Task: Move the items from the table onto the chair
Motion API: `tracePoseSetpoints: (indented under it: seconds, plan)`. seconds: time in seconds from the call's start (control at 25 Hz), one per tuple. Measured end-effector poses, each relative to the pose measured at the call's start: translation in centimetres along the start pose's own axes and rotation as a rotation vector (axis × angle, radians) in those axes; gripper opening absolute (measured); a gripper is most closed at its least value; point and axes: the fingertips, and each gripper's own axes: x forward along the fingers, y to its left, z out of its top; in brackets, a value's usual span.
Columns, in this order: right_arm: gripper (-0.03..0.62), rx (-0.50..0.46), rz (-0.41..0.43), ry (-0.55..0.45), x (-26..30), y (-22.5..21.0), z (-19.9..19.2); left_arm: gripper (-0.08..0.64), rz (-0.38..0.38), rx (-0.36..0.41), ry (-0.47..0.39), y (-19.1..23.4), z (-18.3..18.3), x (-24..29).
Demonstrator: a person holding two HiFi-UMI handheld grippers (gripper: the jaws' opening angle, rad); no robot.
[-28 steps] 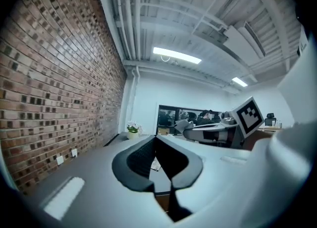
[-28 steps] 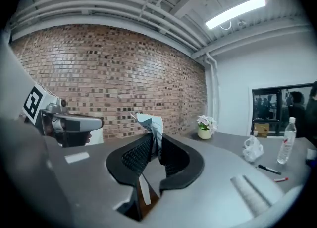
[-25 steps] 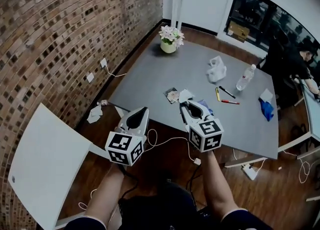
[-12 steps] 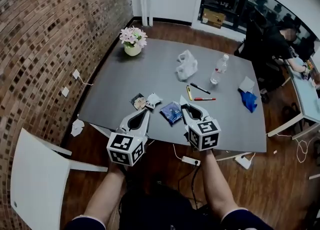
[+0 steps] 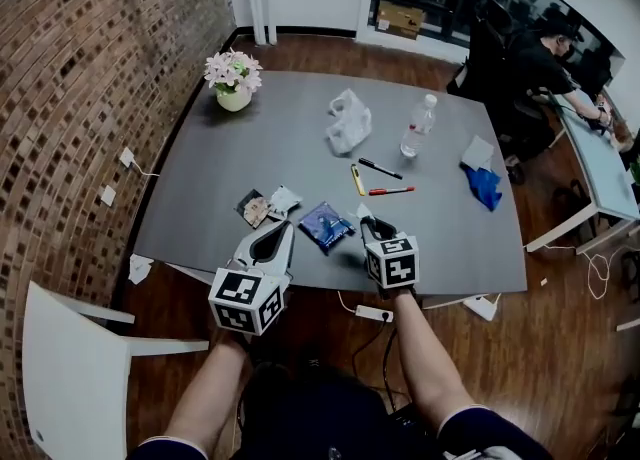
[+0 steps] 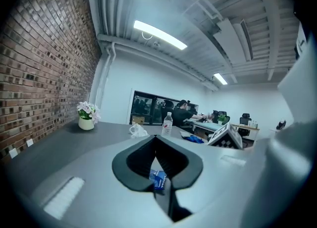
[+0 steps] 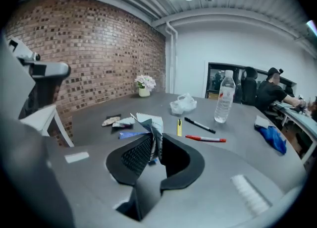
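Crumpled white-and-blue sachet [image 7: 153, 132]: pinched between the jaws of the right gripper [image 5: 366, 225], sticking up past the tips. It sits over the near edge of the grey table [image 5: 250, 143]; contact with the tabletop cannot be told.

Left gripper [image 5: 287, 227]: jaws closed together with nothing between them, over the same near edge and just left of the right gripper.

Blue packet [image 5: 326, 225]: flat on the table between the two grippers' tips. Two small packets [image 5: 268, 205] lie just beyond the left gripper.

Mid-table: yellow marker [image 5: 357, 180], black pen [image 5: 380, 168] and red pen [image 5: 391, 190] close together. Beyond them, white plastic bag [image 5: 348, 120] and upright water bottle [image 5: 418, 126].

Right side: blue cloth [image 5: 483, 186] with a white paper [image 5: 477, 153] beside it.

Far left corner: flower pot [image 5: 232, 78].

White chair [image 5: 70, 378]: on the floor at the person's left, well apart from the table items.
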Motion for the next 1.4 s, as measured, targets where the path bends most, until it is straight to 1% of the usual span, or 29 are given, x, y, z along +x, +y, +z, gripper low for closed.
tracePoseSetpoints:
  seconds: [0.12, 0.24, 0.32, 0.4, 0.52, 0.64, 0.8, 0.88, 0.92, 1.0, 1.16, 1.2, 1.24, 1.4]
  plan:
    - [0.058, 0.009, -0.039, 0.093, 2.0, -1.3, -3.9, 0.011, -0.001, -0.011, 0.013, -0.1, -0.7, 0.2]
    - [0.078, 0.027, -0.066, 0.155, 3.2, -2.3, -6.8, 0.011, -0.001, -0.007, 0.035, -0.3, -1.5, 0.3]
    - [0.12, 0.046, -0.069, 0.174, 3.7, -2.5, -8.0, 0.011, 0.005, -0.006, 0.044, -0.1, -1.7, 0.3]
    - [0.192, 0.062, -0.066, 0.181, 4.0, -2.6, -8.5, 0.011, 0.009, -0.008, 0.048, 0.1, -1.8, 0.3]
    - [0.245, 0.058, -0.058, 0.181, 4.0, -2.6, -8.5, 0.011, 0.009, -0.012, 0.05, 0.2, -1.9, 0.4]
    - [0.273, 0.04, -0.056, 0.155, 3.6, -2.9, -7.6, 0.011, 0.005, -0.011, 0.047, 0.0, -1.9, 0.7]
    - [0.281, 0.044, -0.059, 0.096, 2.2, -3.0, -5.5, 0.011, -0.003, -0.011, 0.031, -0.4, -1.4, 0.7]
    - [0.279, 0.042, -0.054, 0.034, 1.2, -2.9, -3.3, 0.011, 0.002, -0.009, 0.021, -0.5, -1.0, 0.5]
    - [0.275, 0.033, -0.049, -0.011, 0.6, -2.7, -1.8, 0.011, 0.007, -0.007, 0.015, -0.5, -0.7, 0.4]
    - [0.226, 0.01, -0.032, -0.115, -0.9, -2.2, 1.9, 0.011, 0.019, 0.002, -0.002, -0.3, 0.1, 0.1]
    - [0.047, -0.063, 0.016, -0.319, -4.5, 0.4, 9.7, 0.011, 0.054, 0.022, -0.055, 0.3, 2.4, -1.1]
    - [0.017, -0.08, 0.032, -0.362, -5.4, 1.2, 11.2, 0.011, 0.063, 0.026, -0.071, 0.5, 3.1, -1.5]
    - [0.003, -0.094, 0.051, -0.399, -6.3, 2.1, 12.5, 0.011, 0.071, 0.031, -0.085, 0.5, 3.8, -1.9]
    - [0.002, -0.137, 0.135, -0.522, -9.6, 5.7, 17.0, 0.011, 0.11, 0.045, -0.146, 0.9, 6.4, -4.2]
